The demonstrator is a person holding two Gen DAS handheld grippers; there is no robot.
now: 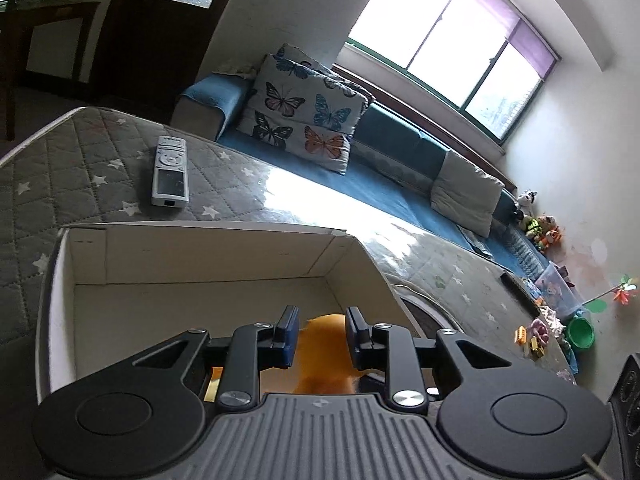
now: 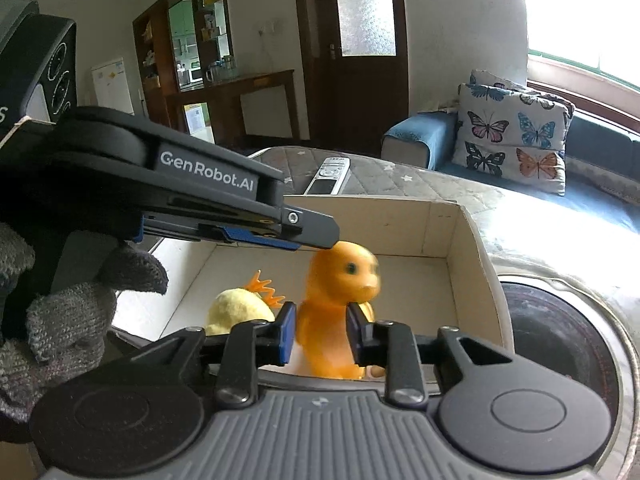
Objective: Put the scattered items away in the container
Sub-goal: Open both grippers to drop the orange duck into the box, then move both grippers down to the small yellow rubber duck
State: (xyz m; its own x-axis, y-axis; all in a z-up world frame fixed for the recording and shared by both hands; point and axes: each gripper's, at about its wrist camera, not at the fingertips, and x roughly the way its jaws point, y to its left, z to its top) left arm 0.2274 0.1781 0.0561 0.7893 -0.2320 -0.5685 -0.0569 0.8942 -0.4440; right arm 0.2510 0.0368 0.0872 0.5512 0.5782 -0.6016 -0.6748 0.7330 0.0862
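Note:
An orange toy figure [image 2: 340,276] stands upright over the open cardboard box [image 2: 400,224]. My right gripper [image 2: 321,310] is shut on its body. The left gripper [image 2: 320,236], held by a gloved hand [image 2: 60,320], reaches in from the left at the height of the toy's head. In the left wrist view the orange toy [image 1: 324,352] fills the narrow gap of the left gripper [image 1: 322,312], and the pads seem to press on it. A yellow plush chick [image 2: 240,308] lies inside the box, left of the toy. A white remote [image 1: 170,172] lies on the quilted cover behind the box [image 1: 200,252].
The box sits on a grey star-patterned quilted cover [image 1: 80,160]. A dark round recess [image 2: 560,340] lies just right of the box. Beyond are a blue sofa with butterfly cushions [image 1: 304,108], small toys [image 1: 536,336] and a green bowl [image 1: 580,332].

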